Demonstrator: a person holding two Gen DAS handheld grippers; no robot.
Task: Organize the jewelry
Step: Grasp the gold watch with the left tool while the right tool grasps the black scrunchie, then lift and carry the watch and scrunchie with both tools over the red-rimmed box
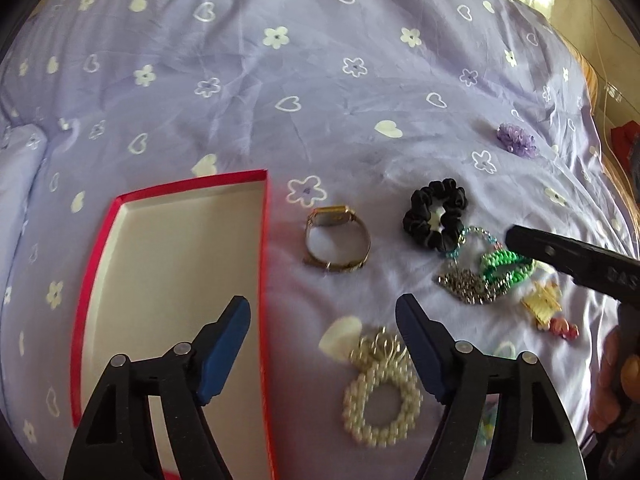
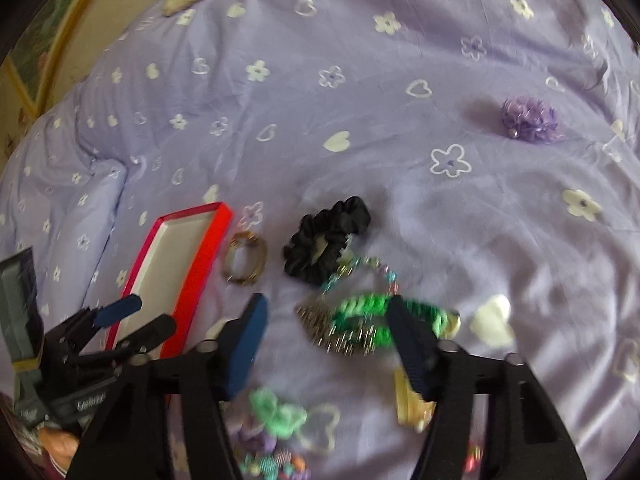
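Through the left wrist view, my left gripper [image 1: 323, 344] hangs spread with nothing between its pads, the pearl bracelet [image 1: 382, 394] just below its right finger, the red box [image 1: 172, 280] under its left finger and the gold watch [image 1: 336, 242] ahead. Through the right wrist view, my right gripper [image 2: 326, 346] is parted and unloaded over the green bracelet [image 2: 366, 314] tangled with a silver chain [image 2: 326, 326], black scrunchie [image 2: 326, 240] beyond. I judge this the reach-to-pick step; next, each must settle around one piece and pinch.

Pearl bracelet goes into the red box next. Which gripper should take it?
Left. Its left gripper hovers open right beside the pearl bracelet and red box; the right gripper faces the green bracelet.
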